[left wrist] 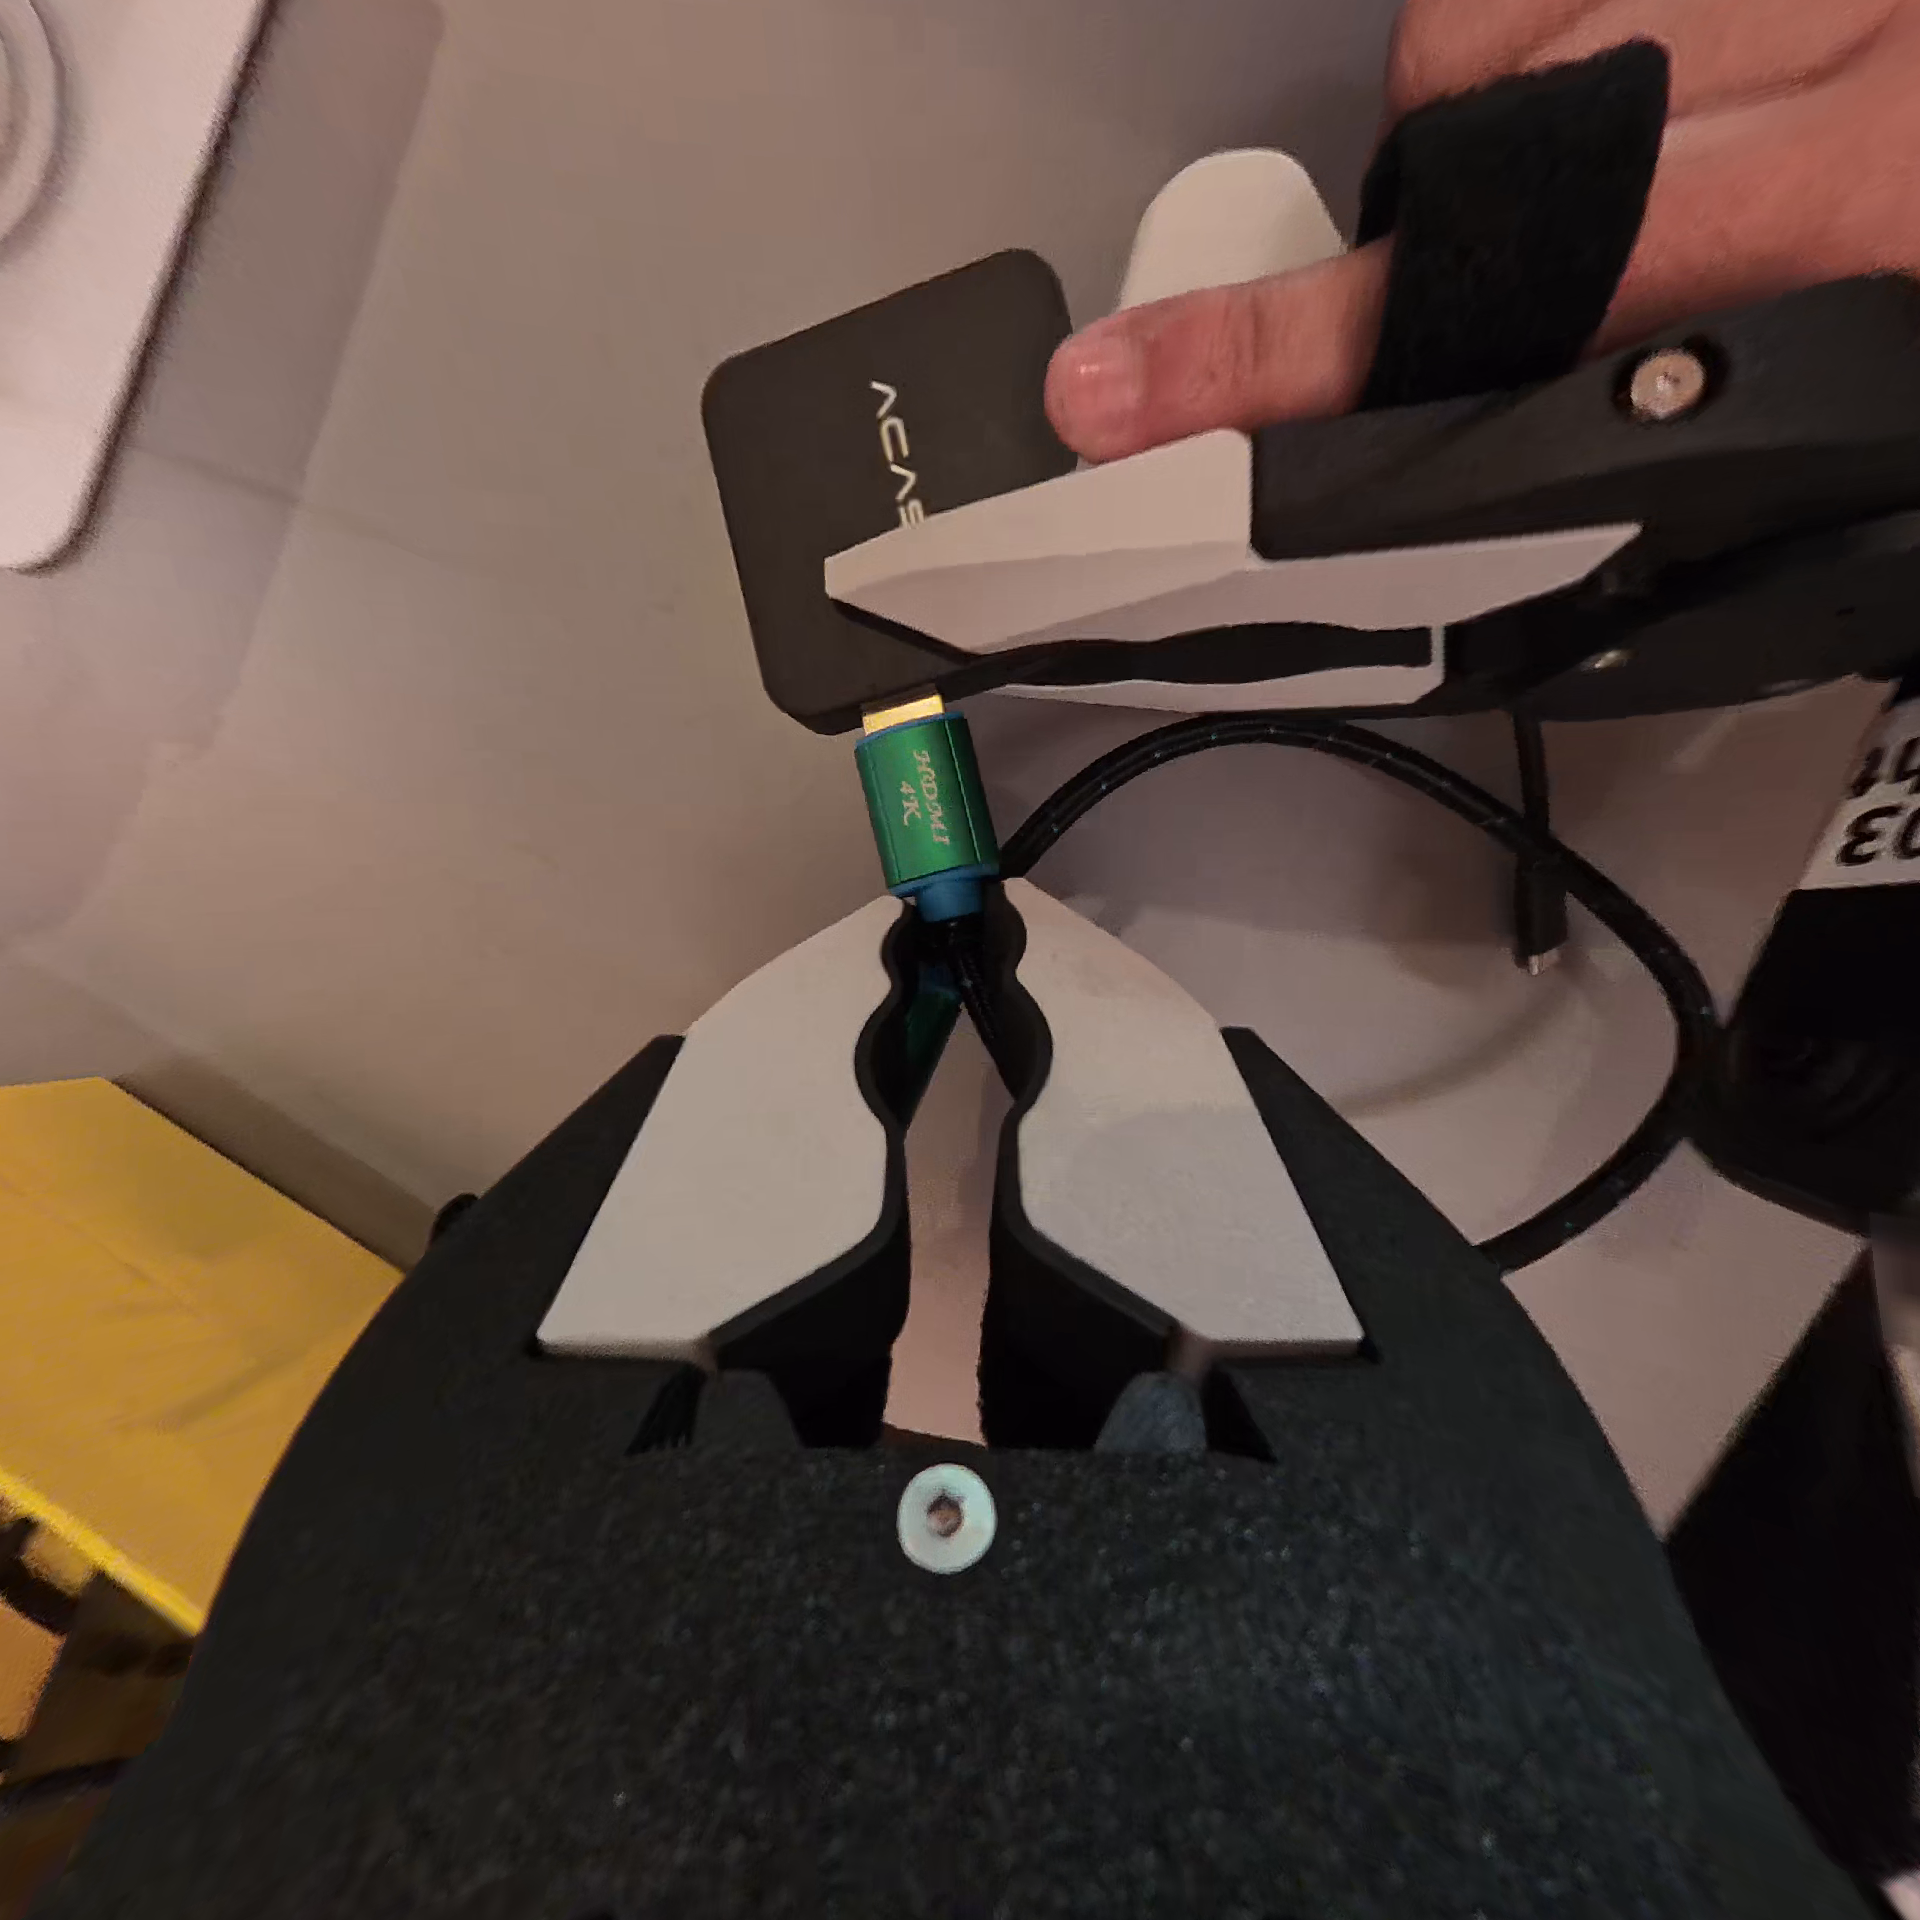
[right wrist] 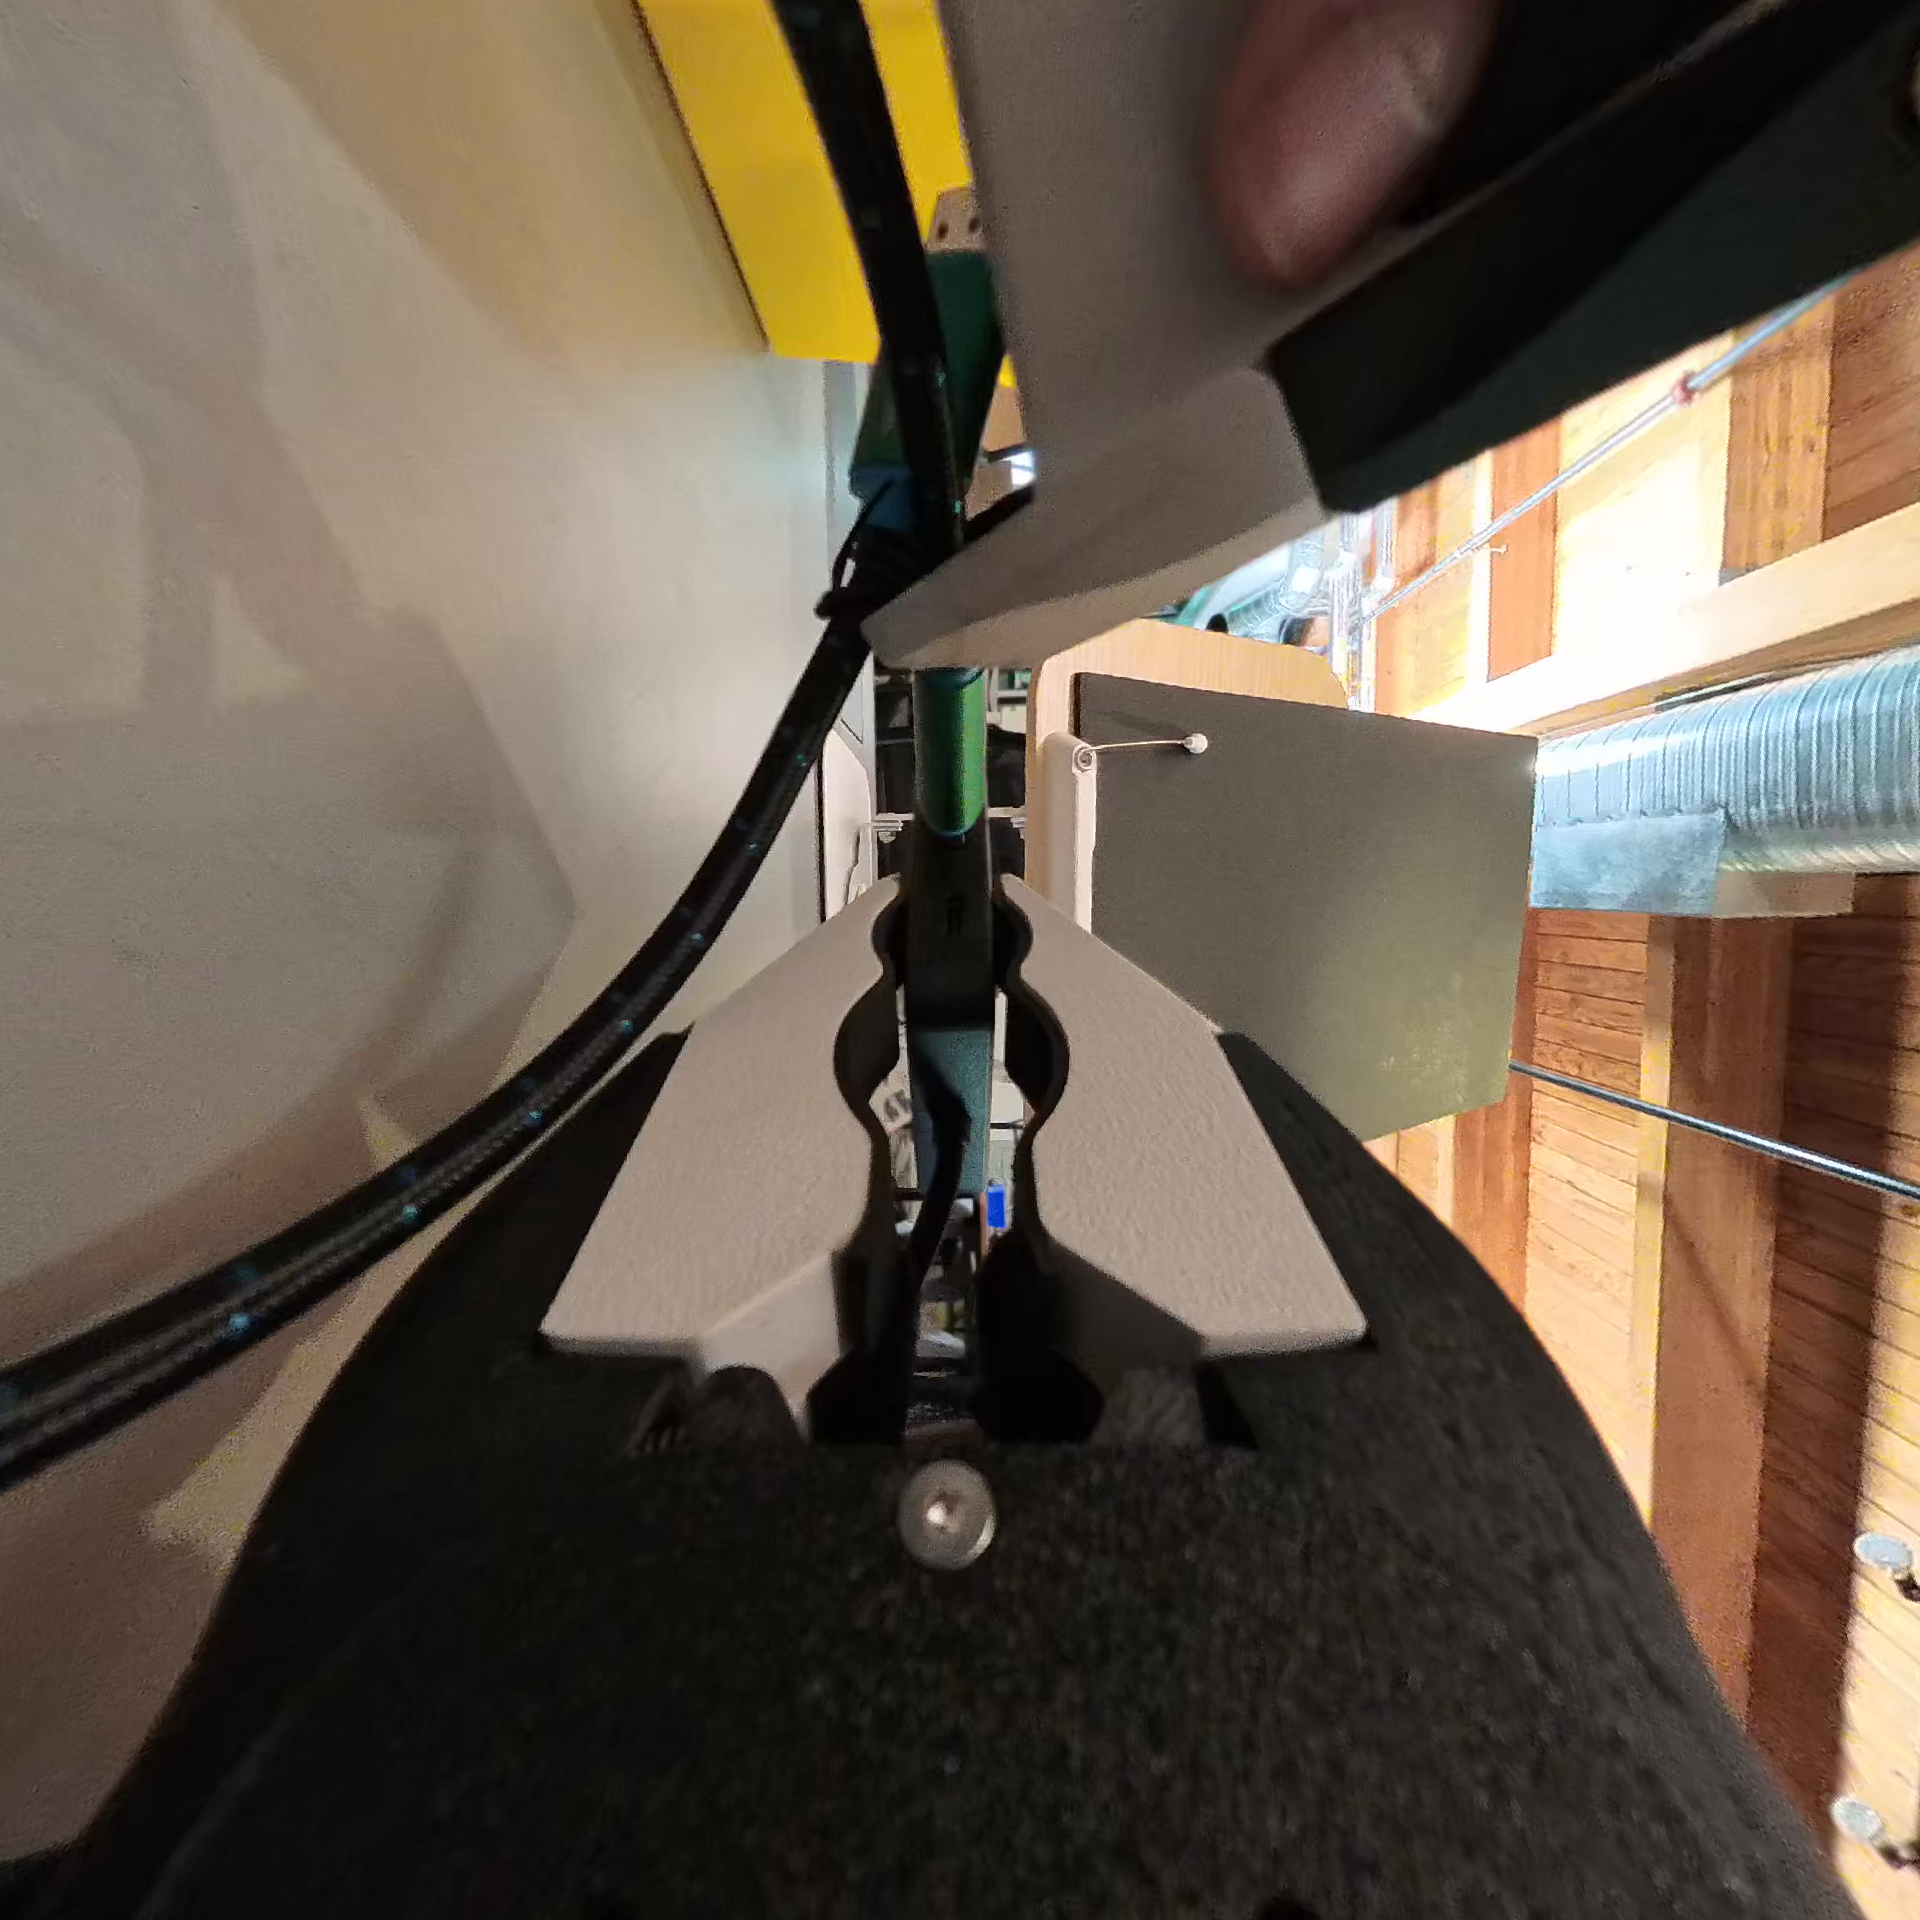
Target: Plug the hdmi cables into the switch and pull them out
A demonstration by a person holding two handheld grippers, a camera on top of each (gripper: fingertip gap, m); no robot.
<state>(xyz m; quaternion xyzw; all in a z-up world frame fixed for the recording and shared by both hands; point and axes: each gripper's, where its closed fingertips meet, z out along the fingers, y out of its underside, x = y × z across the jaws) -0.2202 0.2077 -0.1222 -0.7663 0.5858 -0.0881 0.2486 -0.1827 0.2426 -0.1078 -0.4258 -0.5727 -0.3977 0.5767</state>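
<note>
Above the pale tabletop [left wrist: 312,675], left gripper [left wrist: 951,920] fingers clamp the green HDMI plug's [left wrist: 925,805] cable, right gripper [left wrist: 904,613] fingers clamp the black switch [left wrist: 831,520]; an off-axis pull could bend the half-seated connector.

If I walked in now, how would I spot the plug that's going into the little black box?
Find the flat black switch held above the pale table by the right gripper. At its lower edge sits the green HDMI plug, gold tip partly inside. Its green metal shell and blue collar distinguish it from the loose black cables.
</note>
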